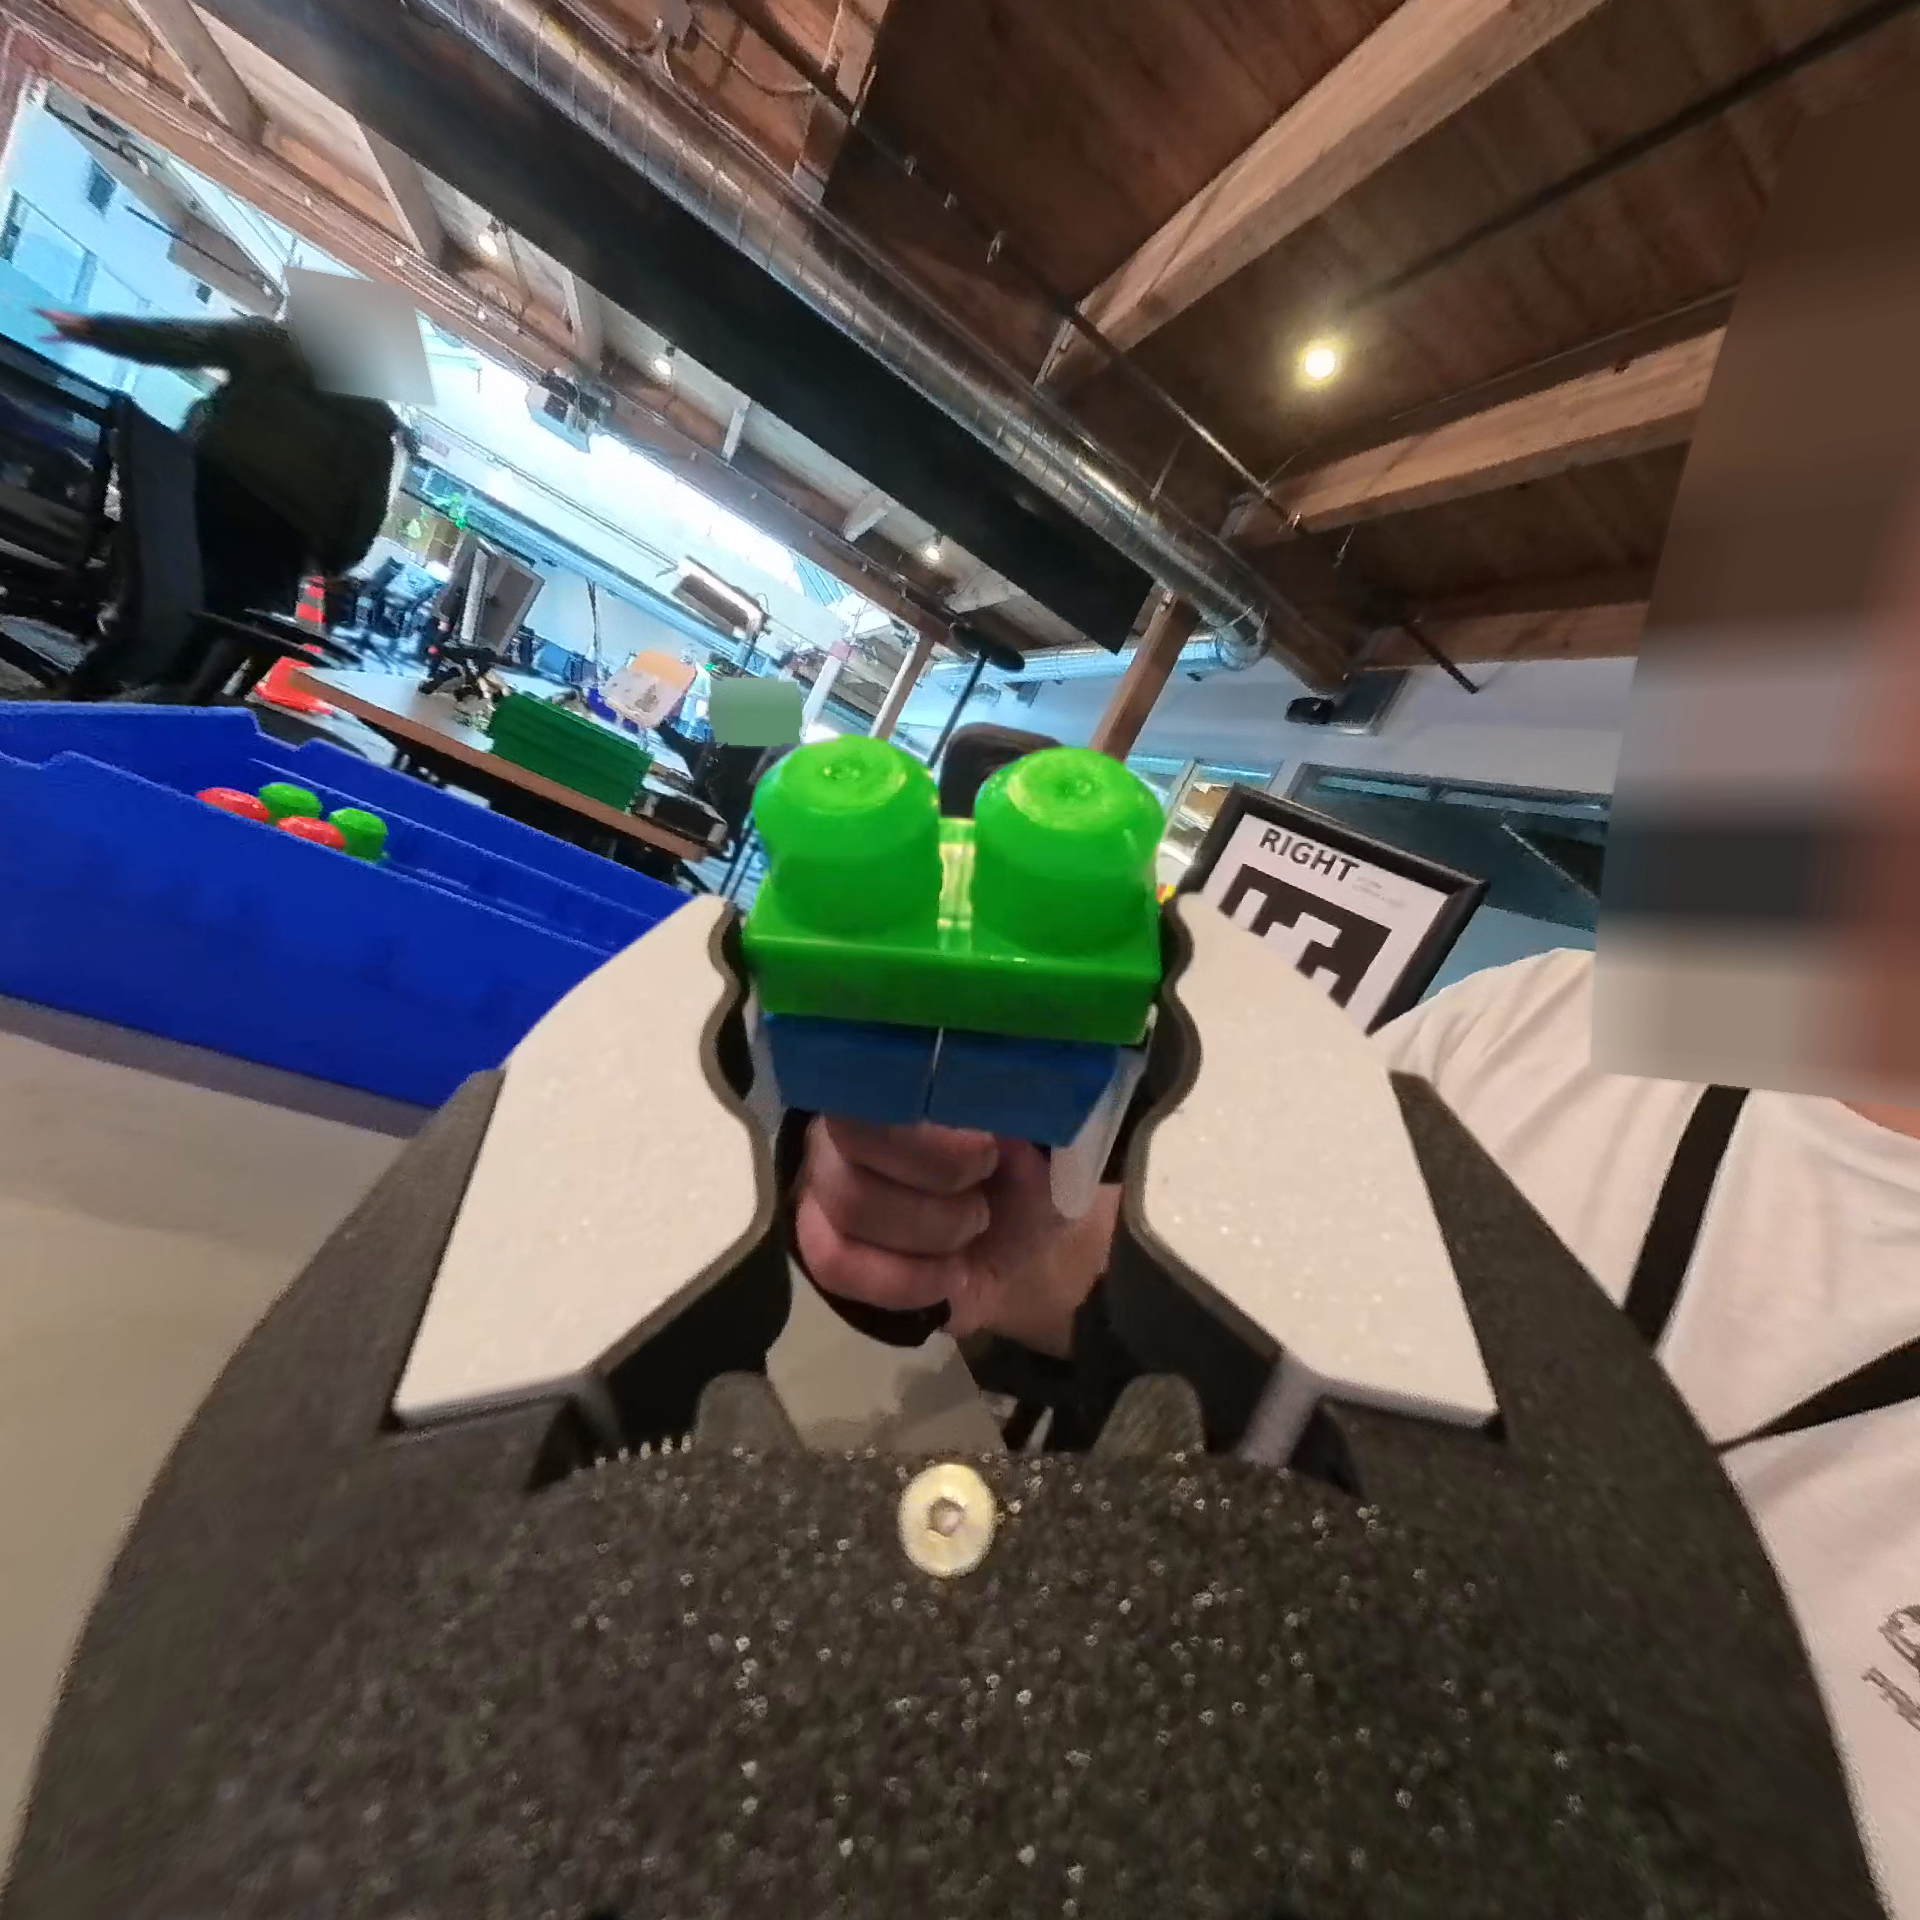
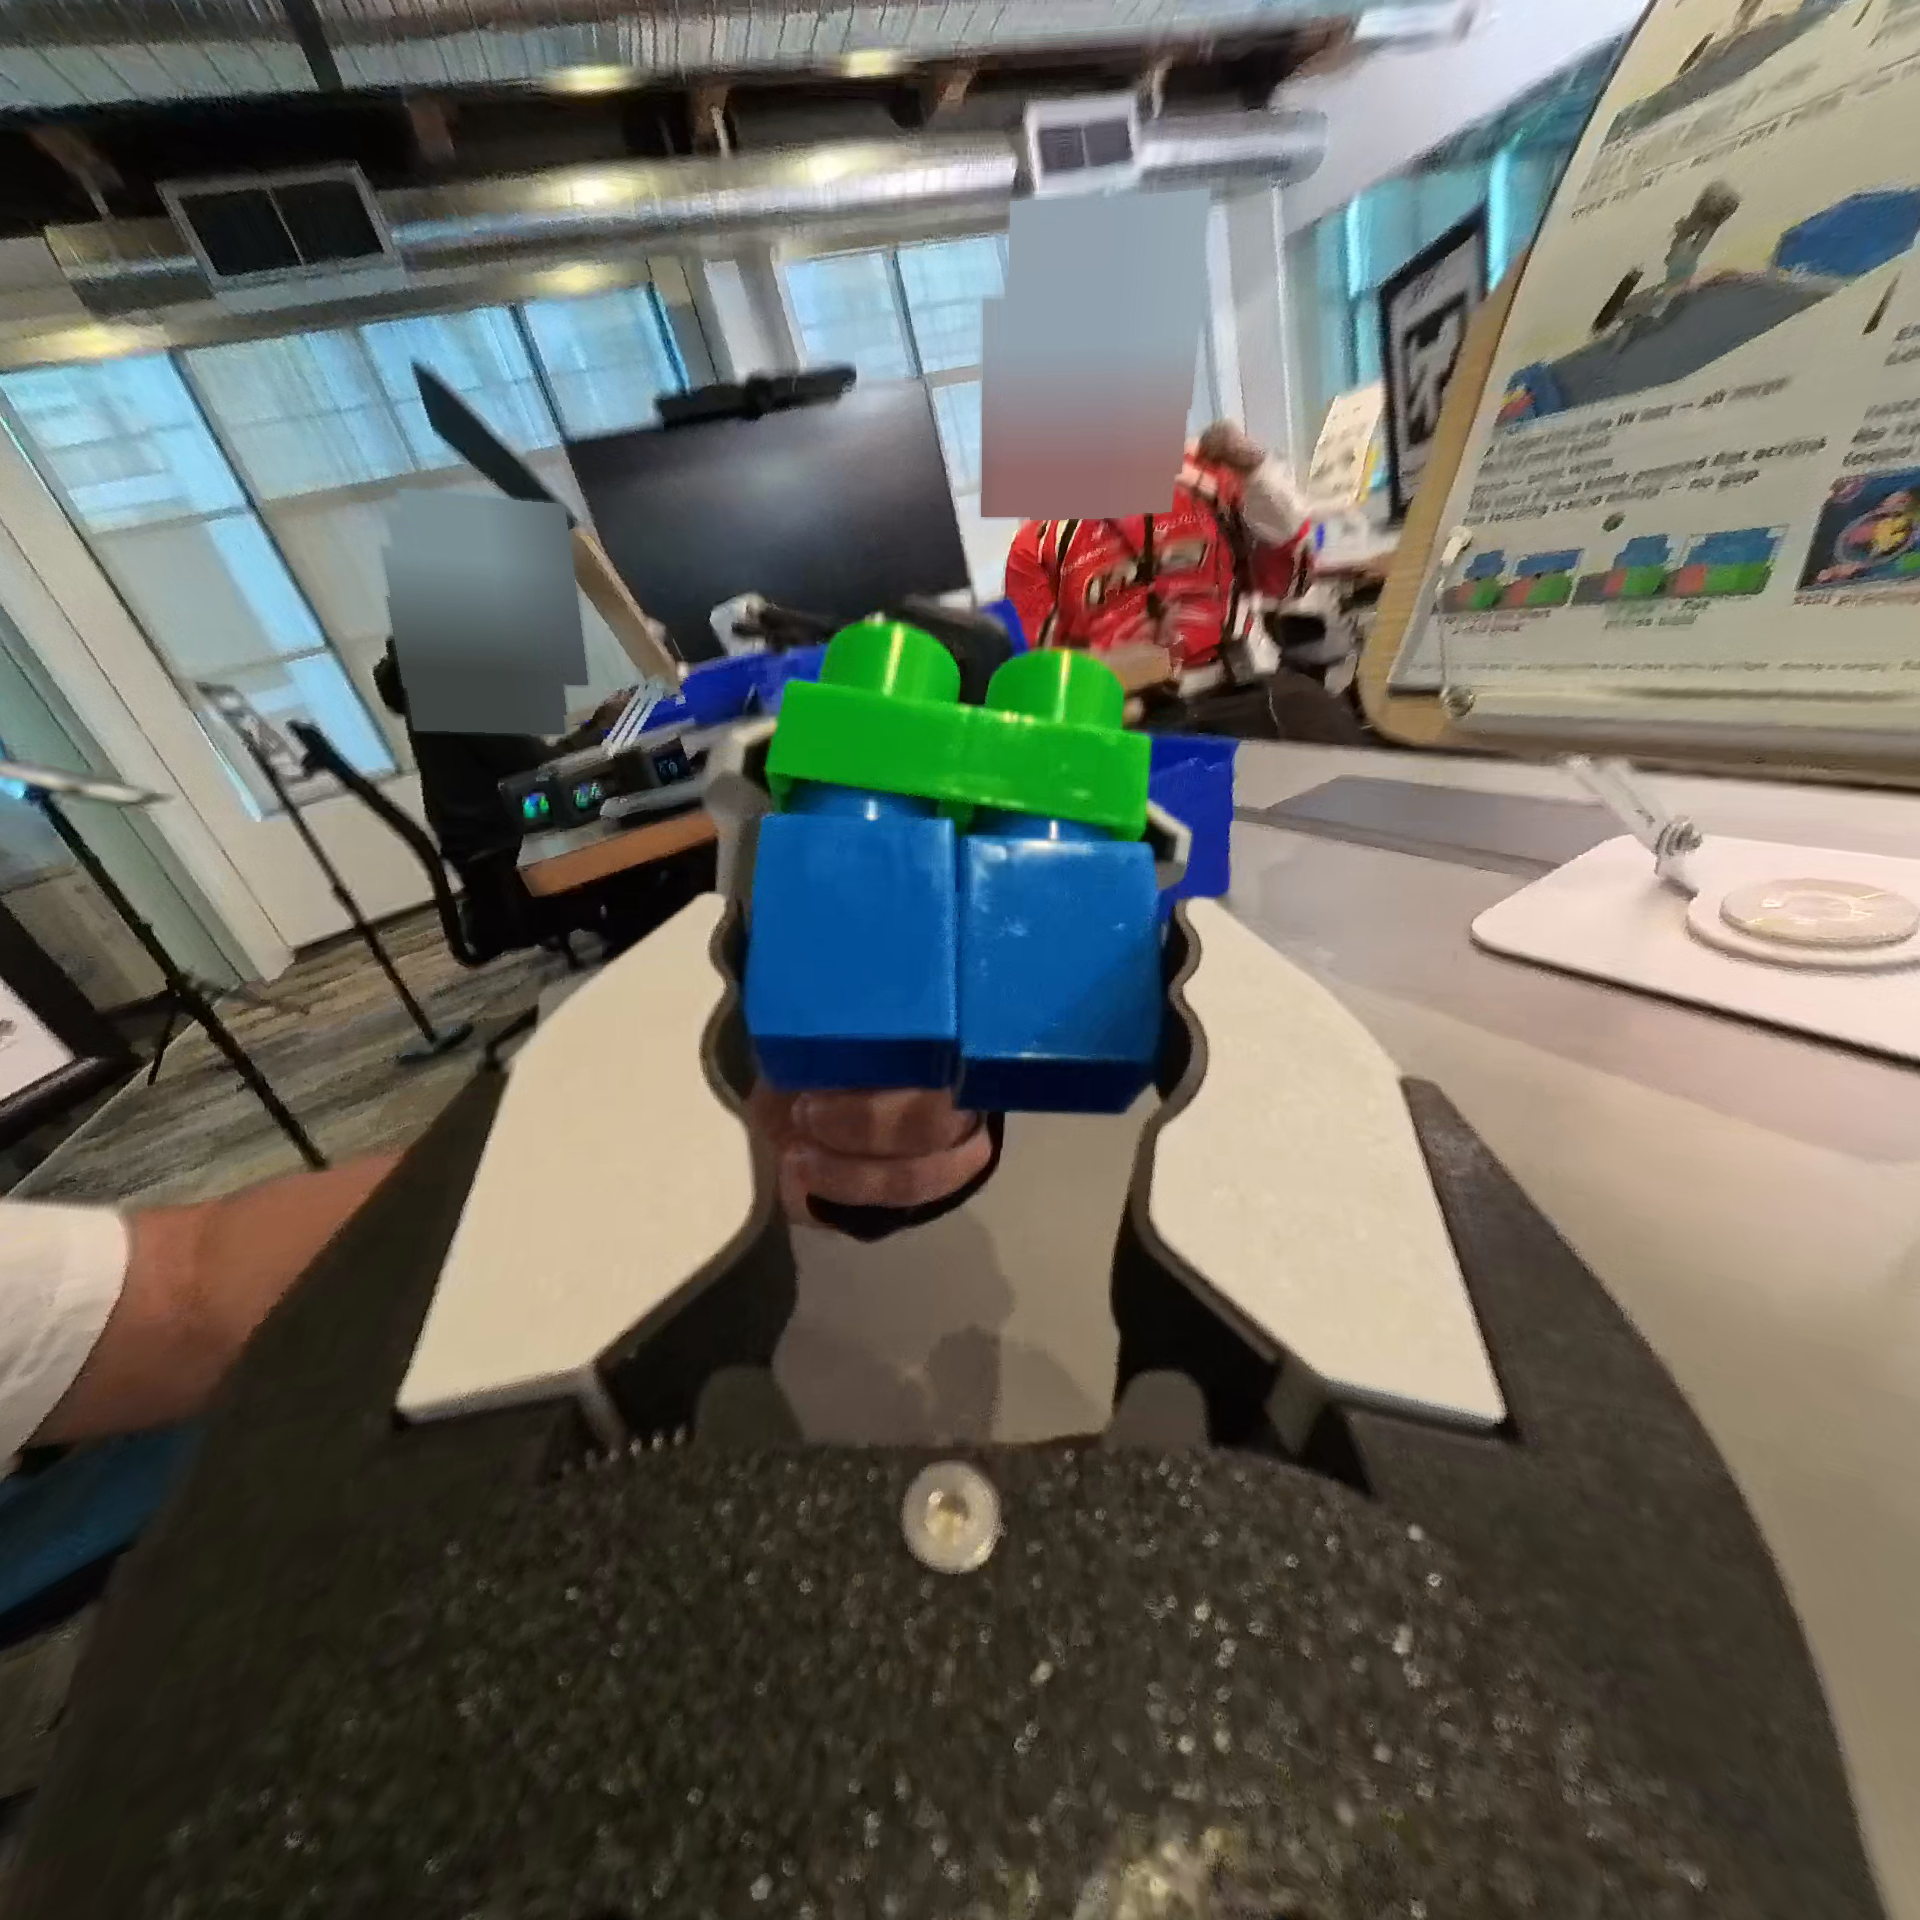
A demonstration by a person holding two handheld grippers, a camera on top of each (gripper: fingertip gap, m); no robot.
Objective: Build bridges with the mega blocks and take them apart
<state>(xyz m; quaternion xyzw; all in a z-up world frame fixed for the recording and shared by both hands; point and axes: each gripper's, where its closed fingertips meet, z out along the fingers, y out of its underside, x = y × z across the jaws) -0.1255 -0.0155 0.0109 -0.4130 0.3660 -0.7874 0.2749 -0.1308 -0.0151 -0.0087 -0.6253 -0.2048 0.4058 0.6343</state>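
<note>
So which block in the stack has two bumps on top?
The green block. It is one wide piece lying across the two small blue blocks, which sit side by side under it.

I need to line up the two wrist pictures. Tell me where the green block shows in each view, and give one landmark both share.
Left wrist view: green block at centre, studs up, between the left gripper fingertips, on two blue blocks.
Right wrist view: green block above centre, tilted, atop the blue blocks held in the right gripper.
Shared landmark: the blue blocks under it.

Grey table (image 1: 156, 1195) under blue bin (image 1: 260, 935)
</note>
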